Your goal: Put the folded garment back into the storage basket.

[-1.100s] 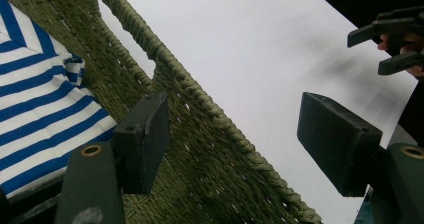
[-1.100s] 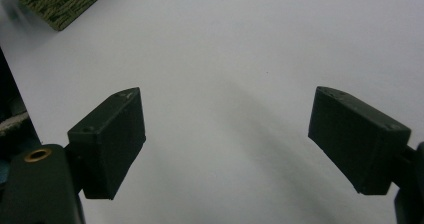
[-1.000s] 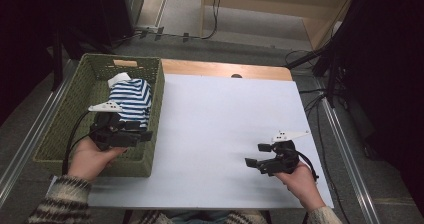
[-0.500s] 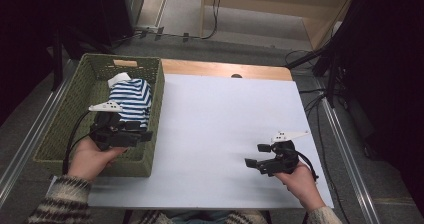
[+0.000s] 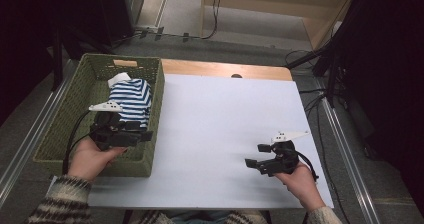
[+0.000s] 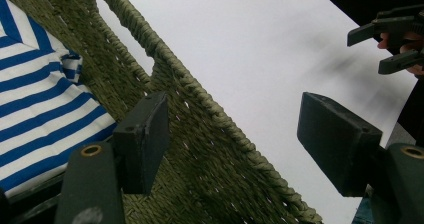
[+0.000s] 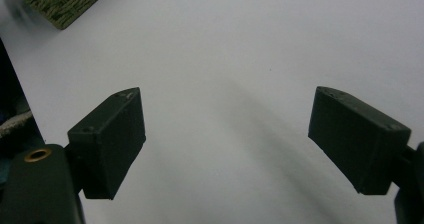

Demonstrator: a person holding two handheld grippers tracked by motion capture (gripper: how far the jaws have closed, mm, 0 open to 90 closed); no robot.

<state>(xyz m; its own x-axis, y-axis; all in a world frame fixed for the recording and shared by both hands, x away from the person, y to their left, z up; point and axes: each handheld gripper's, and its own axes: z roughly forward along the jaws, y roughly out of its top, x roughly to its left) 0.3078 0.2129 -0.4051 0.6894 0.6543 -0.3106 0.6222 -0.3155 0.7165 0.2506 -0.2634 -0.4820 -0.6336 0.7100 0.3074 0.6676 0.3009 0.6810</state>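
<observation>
While folded in the basket [image 5: 60, 129], striped cloth [image 5: 131, 100] lying long axis toward the far wall; left gripper [image 5: 142, 130] and right gripper [image 5: 252, 160] both spread wide, unmoved since 1 second ago.

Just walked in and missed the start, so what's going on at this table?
A person holds a pair of tongs in each hand. The left tongs hang open over the near right wall of the green woven basket, beside a folded blue-and-white striped cloth lying inside it. The right tongs hover open above the white table, holding nothing.

Both grippers, left [image 5: 131, 132] and right [image 5: 256, 162], hold fingers spread wide.
</observation>
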